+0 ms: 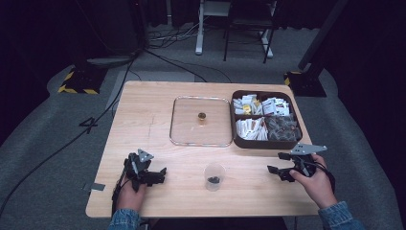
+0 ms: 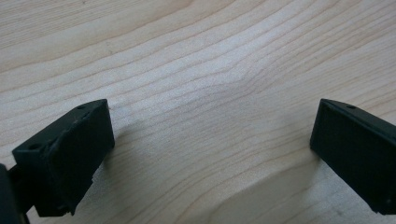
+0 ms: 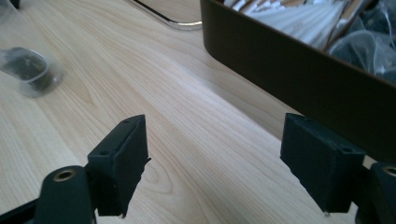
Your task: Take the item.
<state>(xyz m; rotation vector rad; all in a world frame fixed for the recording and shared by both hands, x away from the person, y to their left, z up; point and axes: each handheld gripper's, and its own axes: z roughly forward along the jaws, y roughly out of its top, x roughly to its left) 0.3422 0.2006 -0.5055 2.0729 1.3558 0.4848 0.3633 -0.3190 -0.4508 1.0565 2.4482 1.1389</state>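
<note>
Right gripper (image 1: 278, 162): jaws wide apart, nothing between them, low over the table (image 1: 143, 124).
Left gripper (image 1: 162, 173): jaws wide apart, empty, near the table.
Cup (image 1: 214, 176): clear plastic, dark bits inside, upright between both grippers; at 9 o'clock from the right gripper, apart.
Box (image 1: 261, 143): brown, at 12 o'clock from the right gripper.

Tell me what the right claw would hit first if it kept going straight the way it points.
Probably the clear plastic cup with dark bits inside: the right claw points left toward it over bare wooden table, though depth is unclear.
</note>
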